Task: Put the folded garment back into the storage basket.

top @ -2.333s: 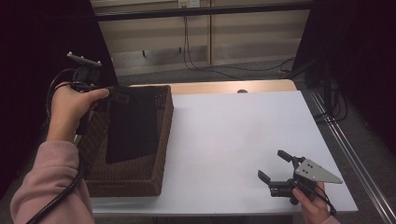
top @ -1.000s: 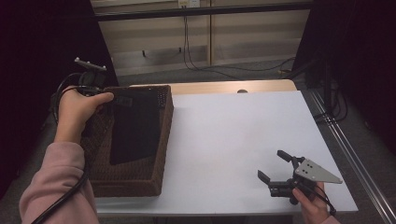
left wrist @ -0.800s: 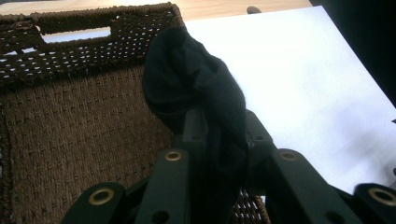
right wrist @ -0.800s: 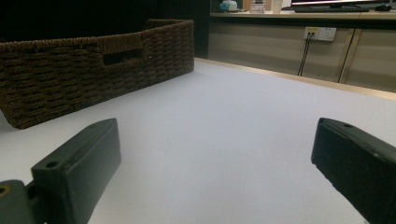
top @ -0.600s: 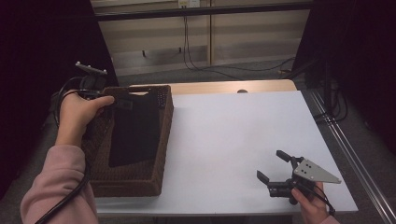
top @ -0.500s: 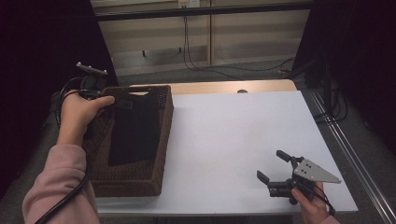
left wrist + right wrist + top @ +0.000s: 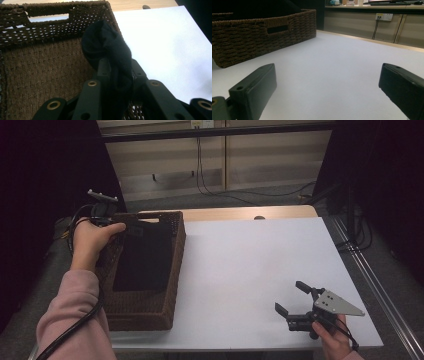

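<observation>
A dark brown wicker basket [image 7: 177, 250] stands on the left side of the white table [image 7: 250, 265]. A black cloth [image 7: 145, 257] hangs down into it from my left gripper [image 7: 125, 227], which a hand holds over the basket's far left corner. In the left gripper view the jaws of my left gripper [image 7: 118, 67] are shut on a bunched fold of the black cloth [image 7: 105, 47], above the basket's woven floor [image 7: 50, 70]. My right gripper [image 7: 291, 297] rests near the table's front right corner, open, with nothing between its jaws [image 7: 327, 82].
The basket's side wall with a handle slot [image 7: 262, 32] is far off in the right gripper view. A wooden strip [image 7: 240, 213] runs along the table's far edge. A black cable [image 7: 75, 325] trails under the left sleeve. Dark curtains flank the table.
My left hand has sunk a little and shifted slightly right with the black cloth, which now hangs lower and narrower in the basket. The right gripper has stayed still.
</observation>
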